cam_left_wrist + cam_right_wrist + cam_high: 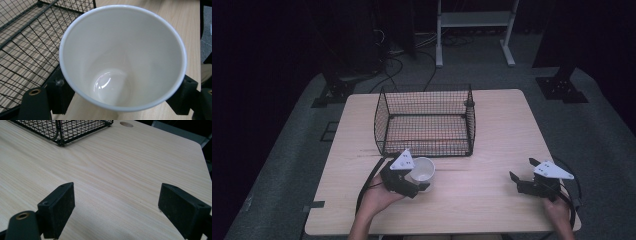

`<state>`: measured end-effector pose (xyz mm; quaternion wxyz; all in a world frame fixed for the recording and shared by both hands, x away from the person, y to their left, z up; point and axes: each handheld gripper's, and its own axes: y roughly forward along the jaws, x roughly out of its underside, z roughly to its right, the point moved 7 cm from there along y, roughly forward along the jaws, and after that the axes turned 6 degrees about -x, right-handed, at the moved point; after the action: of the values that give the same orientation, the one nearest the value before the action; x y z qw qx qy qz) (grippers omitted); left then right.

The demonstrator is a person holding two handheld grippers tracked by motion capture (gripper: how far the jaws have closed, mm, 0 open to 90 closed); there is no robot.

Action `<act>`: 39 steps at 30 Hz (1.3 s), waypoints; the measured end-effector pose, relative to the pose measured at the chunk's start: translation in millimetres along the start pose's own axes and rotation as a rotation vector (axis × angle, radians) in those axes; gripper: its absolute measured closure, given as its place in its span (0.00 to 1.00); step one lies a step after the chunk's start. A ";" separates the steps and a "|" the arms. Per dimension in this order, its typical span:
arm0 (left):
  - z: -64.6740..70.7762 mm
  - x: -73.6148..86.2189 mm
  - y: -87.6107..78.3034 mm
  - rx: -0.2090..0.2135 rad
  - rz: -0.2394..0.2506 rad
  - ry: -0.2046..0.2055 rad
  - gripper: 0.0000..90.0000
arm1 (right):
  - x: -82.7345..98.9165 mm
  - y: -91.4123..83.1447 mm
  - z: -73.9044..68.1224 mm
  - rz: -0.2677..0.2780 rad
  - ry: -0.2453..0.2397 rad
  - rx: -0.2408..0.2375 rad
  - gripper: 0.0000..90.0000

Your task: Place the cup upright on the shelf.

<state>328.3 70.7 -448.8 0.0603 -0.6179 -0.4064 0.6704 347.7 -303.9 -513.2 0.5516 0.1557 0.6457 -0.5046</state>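
A white cup [422, 170] stands on the wooden table [482, 150] just in front of the black wire basket [425, 121]. My left gripper [416, 184] is shut on the cup, one jaw on each side of its wall. In the left gripper view the cup [122, 57] is empty and seen from above, with the basket [27, 37] beside it at the left. My right gripper [523, 176] rests near the table's front right, open, with nothing between its pads [58, 207]; bare table shows in the gap of the right gripper [116, 207].
The basket [62, 130] stands empty at the table's middle back. A round cable hole [126, 124] is in the tabletop beyond it. Stands and cables sit on the floor behind the table.
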 end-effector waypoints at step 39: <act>-60.8 -48.4 -19.2 -0.012 -0.046 0.002 0.24 | 0.0 -0.3 1.7 0.003 0.020 -0.002 0.15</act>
<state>384.6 83.8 -393.5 0.0724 -0.6093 -0.4246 0.6658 348.4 -305.4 -512.8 0.5461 0.1610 0.6515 -0.5015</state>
